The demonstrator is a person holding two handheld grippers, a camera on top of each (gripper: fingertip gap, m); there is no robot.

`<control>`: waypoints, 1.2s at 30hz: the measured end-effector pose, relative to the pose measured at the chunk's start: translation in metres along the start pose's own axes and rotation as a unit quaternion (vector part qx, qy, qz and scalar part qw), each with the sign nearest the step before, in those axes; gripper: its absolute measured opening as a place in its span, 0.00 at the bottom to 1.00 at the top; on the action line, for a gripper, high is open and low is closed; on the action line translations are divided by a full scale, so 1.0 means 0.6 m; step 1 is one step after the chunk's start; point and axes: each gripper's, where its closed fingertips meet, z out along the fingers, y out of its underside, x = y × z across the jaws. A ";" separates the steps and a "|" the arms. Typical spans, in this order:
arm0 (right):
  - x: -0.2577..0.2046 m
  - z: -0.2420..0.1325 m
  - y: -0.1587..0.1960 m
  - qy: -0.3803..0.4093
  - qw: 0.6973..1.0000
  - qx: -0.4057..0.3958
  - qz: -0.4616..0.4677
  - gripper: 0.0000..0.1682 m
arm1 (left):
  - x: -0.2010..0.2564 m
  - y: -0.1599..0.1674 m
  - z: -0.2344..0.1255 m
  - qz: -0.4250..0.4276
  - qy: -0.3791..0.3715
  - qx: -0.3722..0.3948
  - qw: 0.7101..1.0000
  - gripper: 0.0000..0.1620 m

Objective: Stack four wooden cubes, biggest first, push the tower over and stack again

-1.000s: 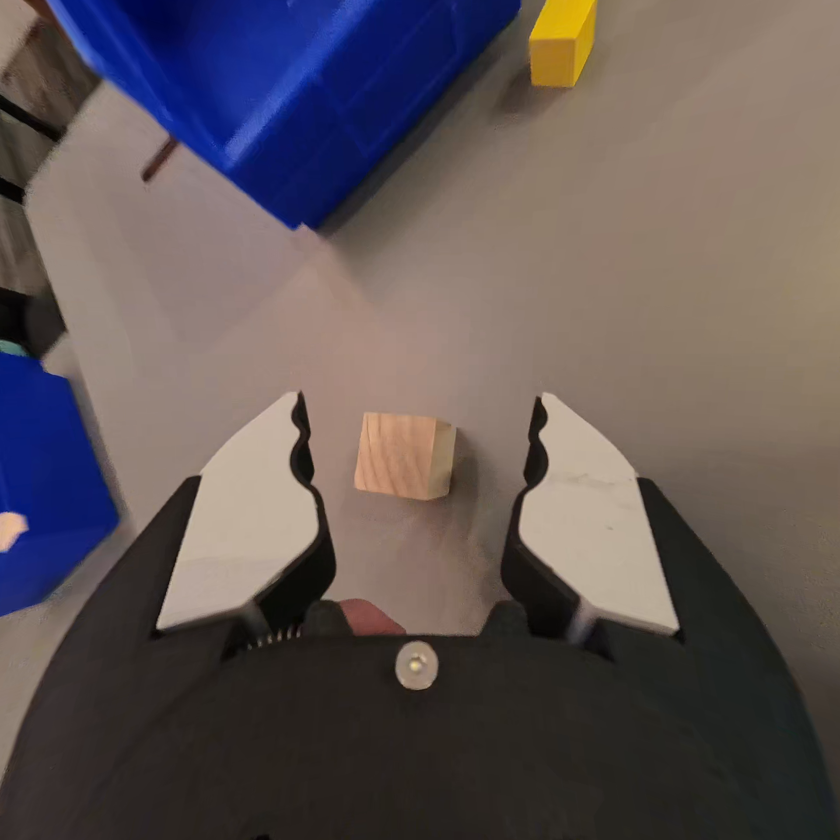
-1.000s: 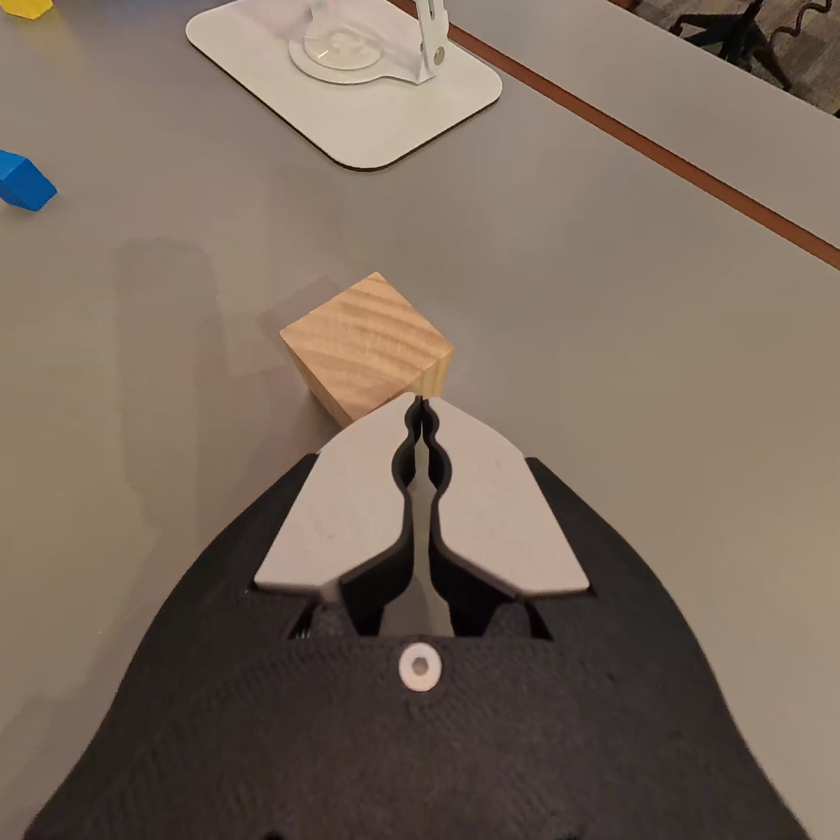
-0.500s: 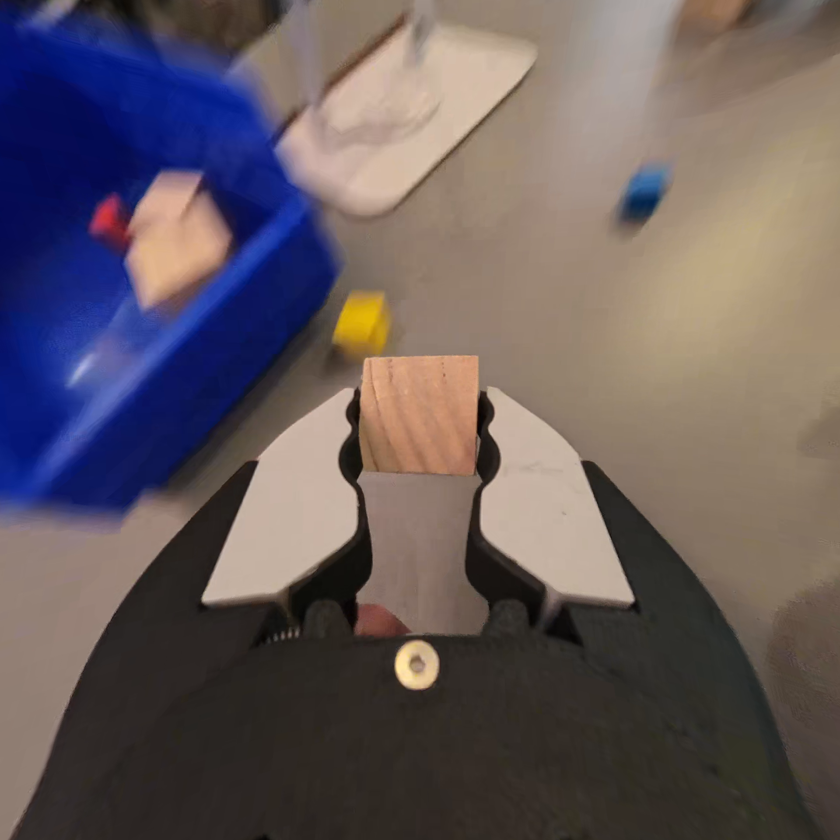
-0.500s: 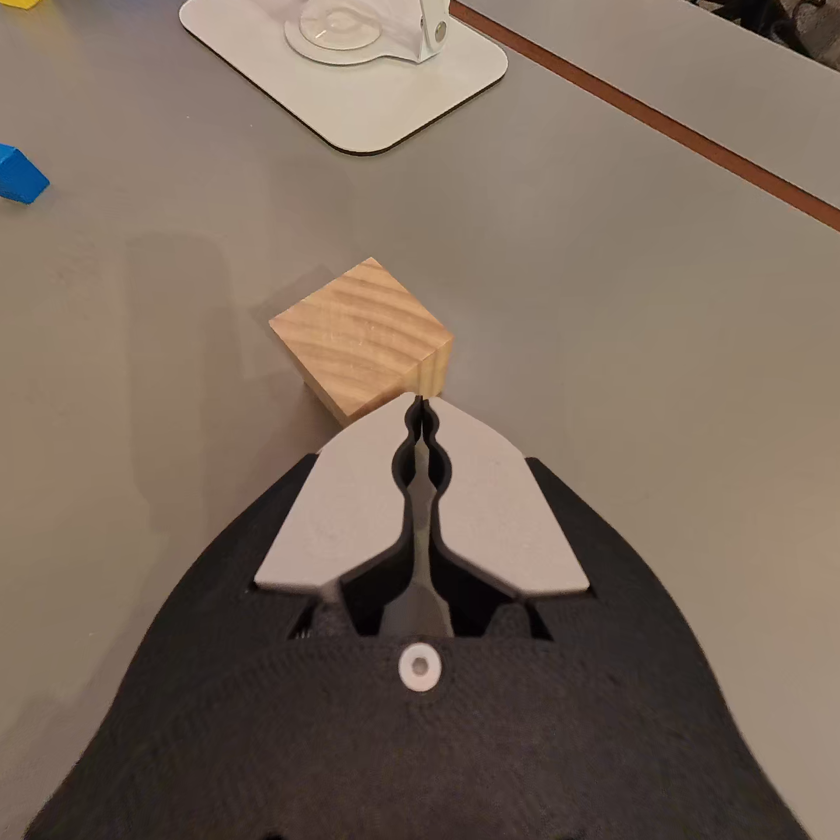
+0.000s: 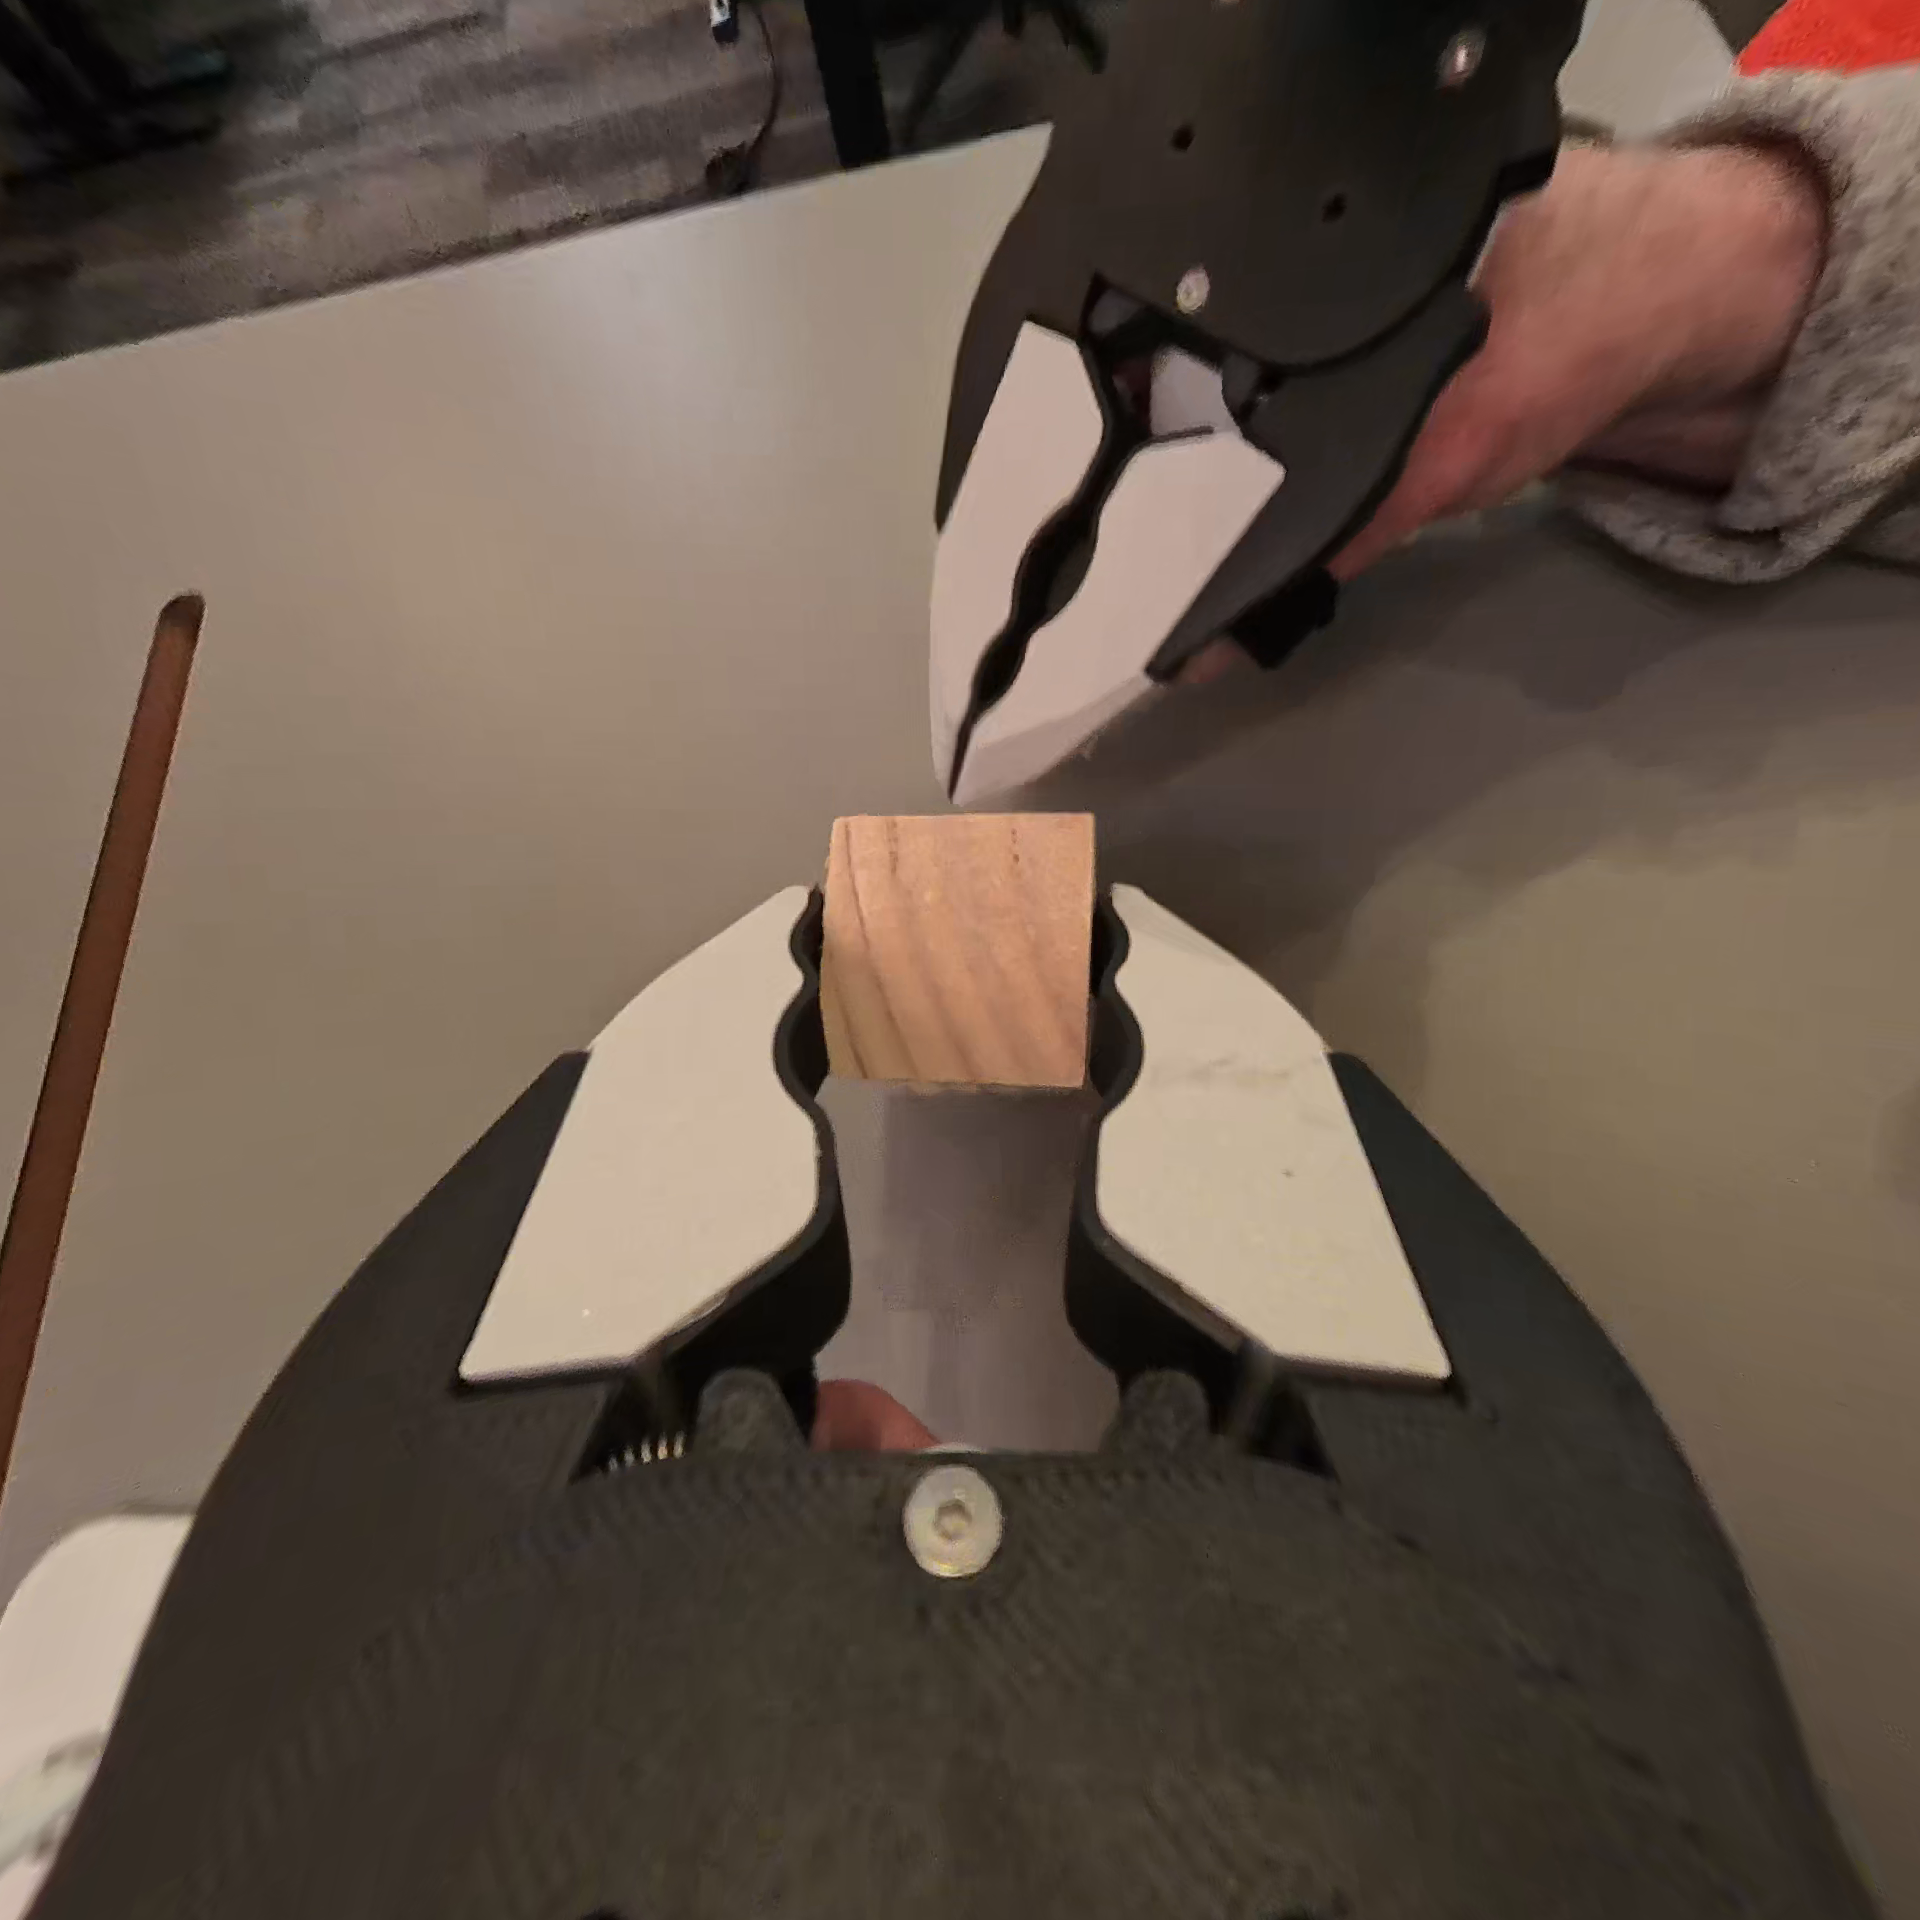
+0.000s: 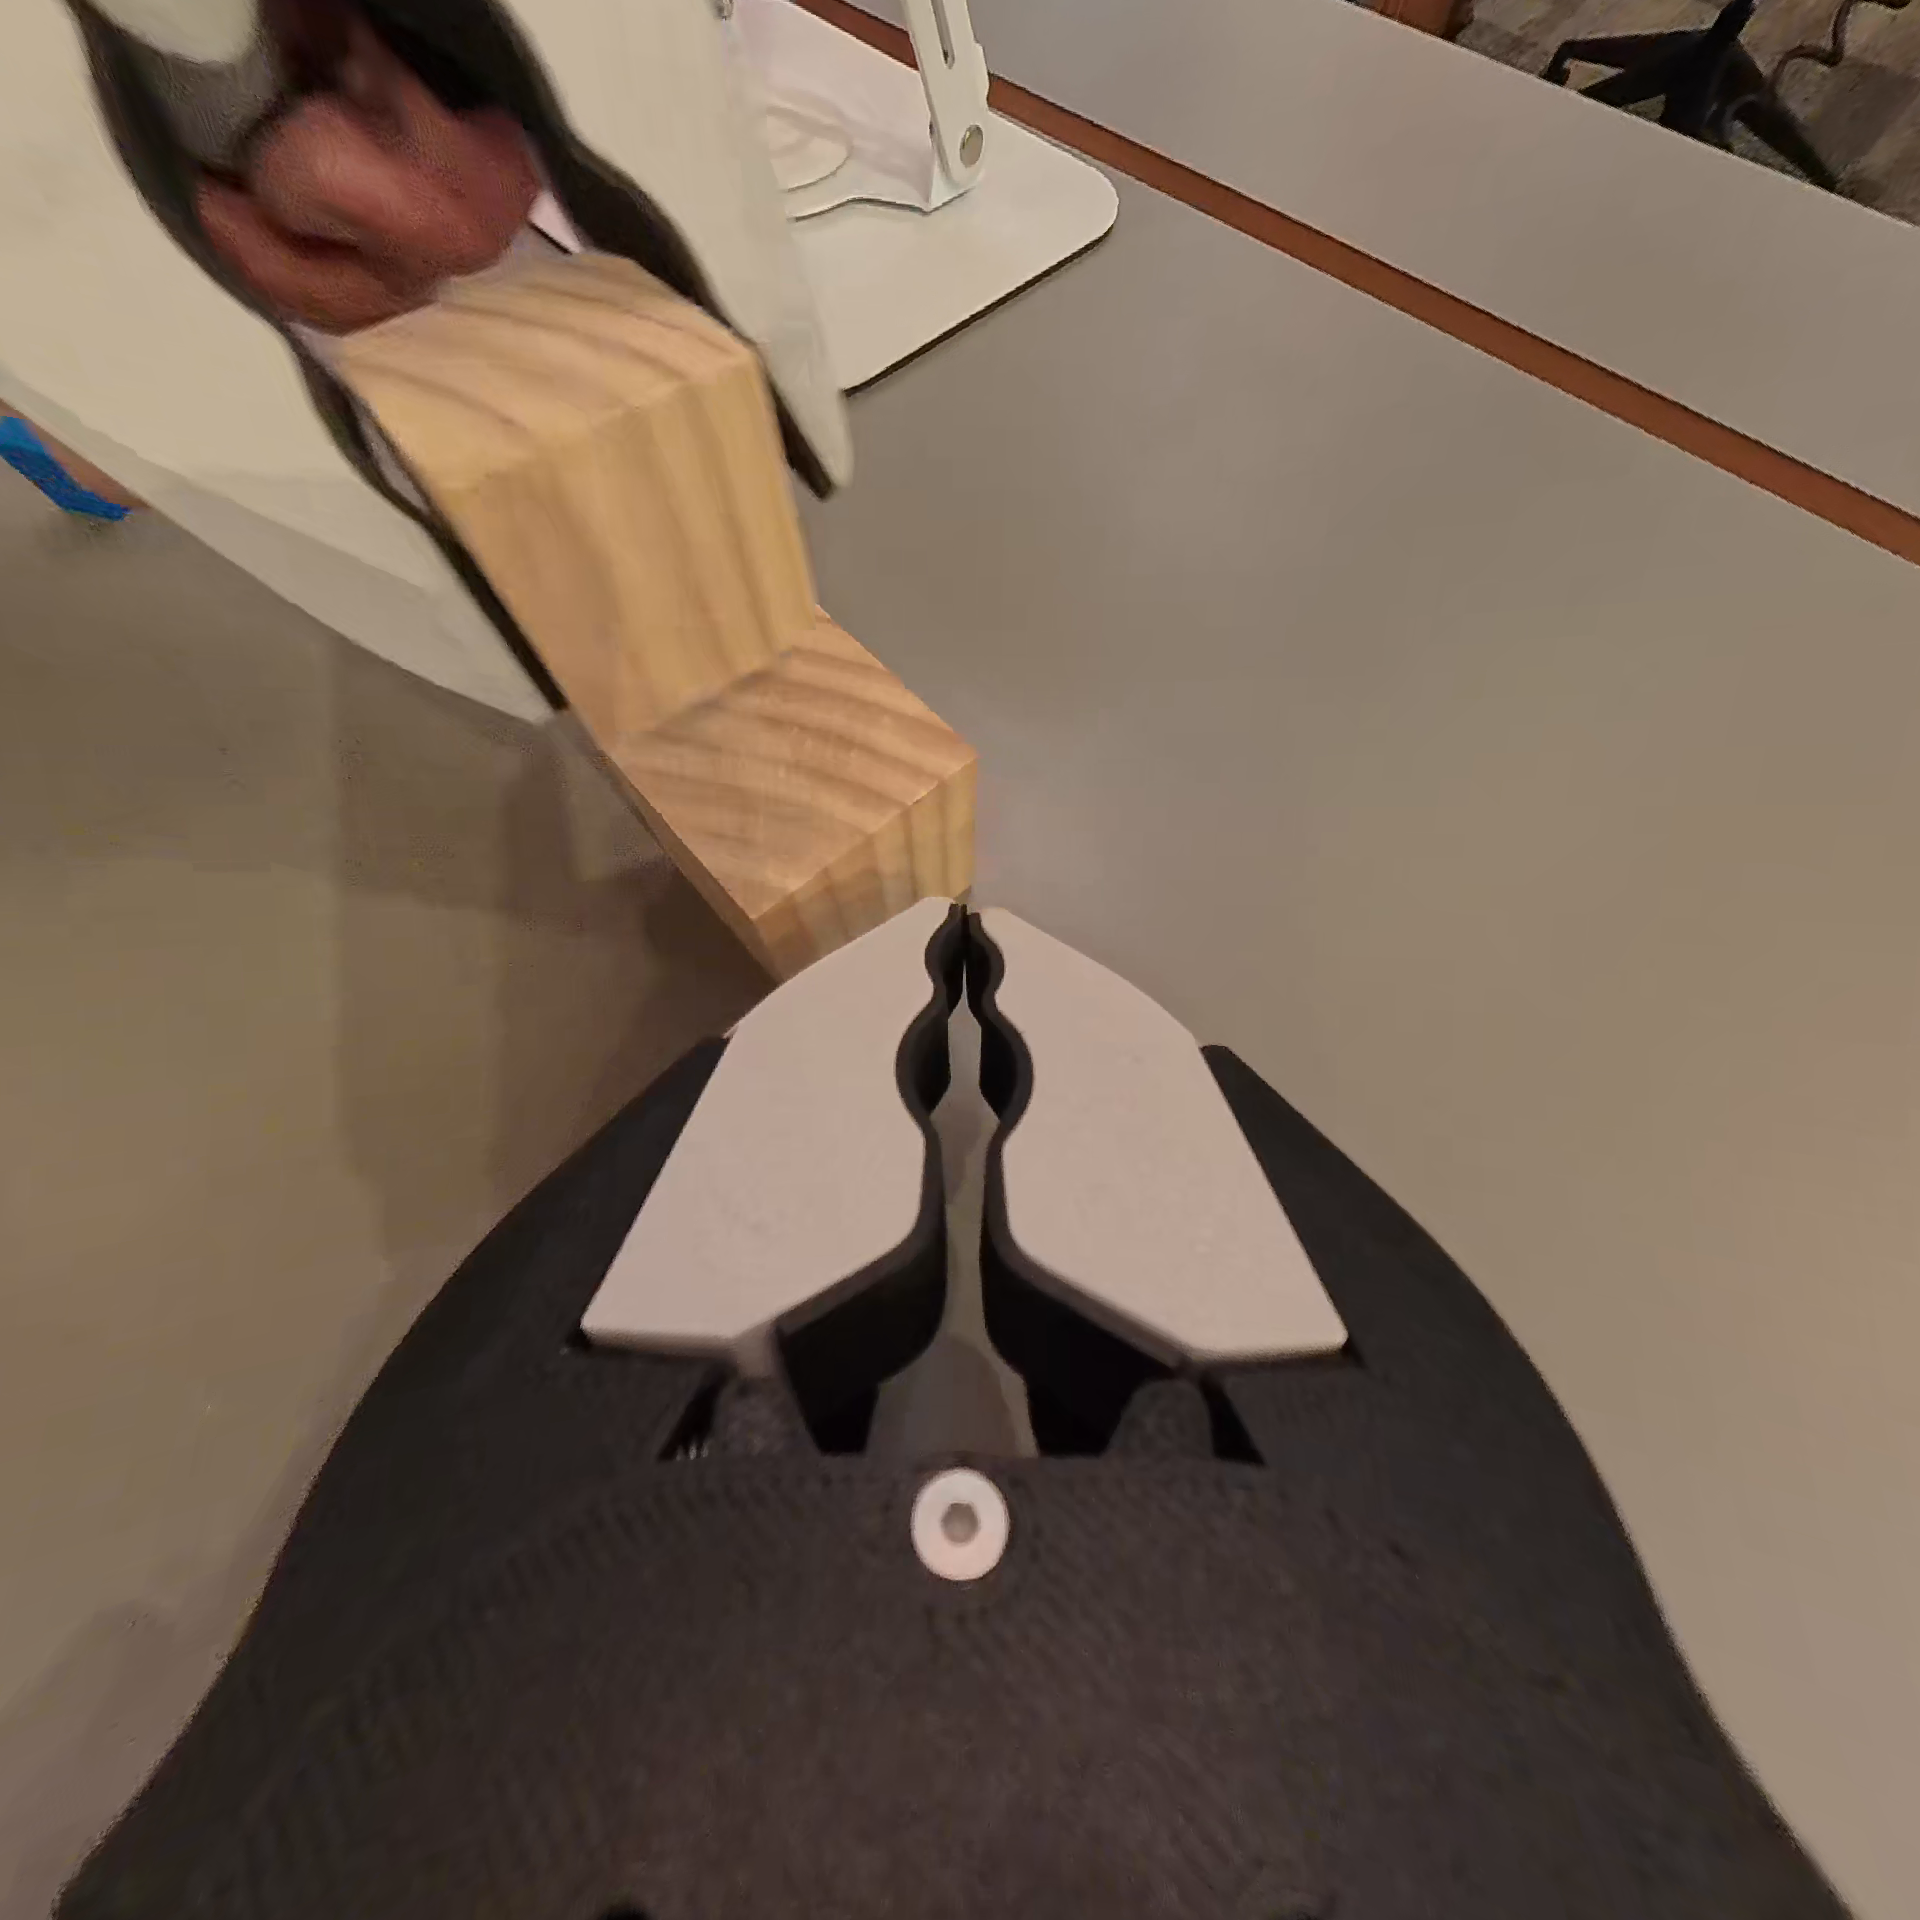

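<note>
Left gripper (image 5: pixel 958 961): fingers clamped on a wooden cube (image 5: pixel 958 961), held forward.
Right gripper (image 6: pixel 961 914): fingers pressed together, empty (tips angled down).
Right hand (image 5: pixel 1621 343): wrapped around the gripper's handle, grey sleeve at wrist.

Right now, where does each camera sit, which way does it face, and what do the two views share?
Left wrist view: on the left gripper, looking along its fingers at the small cube it clamps; the right gripper and a hand face it.
Right wrist view: on the shut right gripper, facing the large cube.
Shared: the small cube, both grippers, the grey table.
</note>
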 end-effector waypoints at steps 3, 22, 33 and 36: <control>-0.005 0.000 -0.003 -0.003 1.000 0.000 -0.007 0.00 | -0.012 -0.004 0.014 -0.011 0.012 -0.020 1.000 0.30; -0.017 -0.005 -0.010 -0.012 1.000 0.004 -0.014 0.00 | 0.017 0.268 -0.348 -0.122 -0.223 -0.037 0.967 0.42; -0.015 0.009 0.006 -0.011 1.000 -0.016 -0.007 0.00 | -0.002 0.548 -0.494 -0.204 -0.283 -0.126 0.929 0.39; -0.013 0.009 0.007 -0.009 1.000 -0.016 -0.006 0.00 | -0.013 0.566 -0.479 -0.220 -0.260 -0.109 0.934 0.29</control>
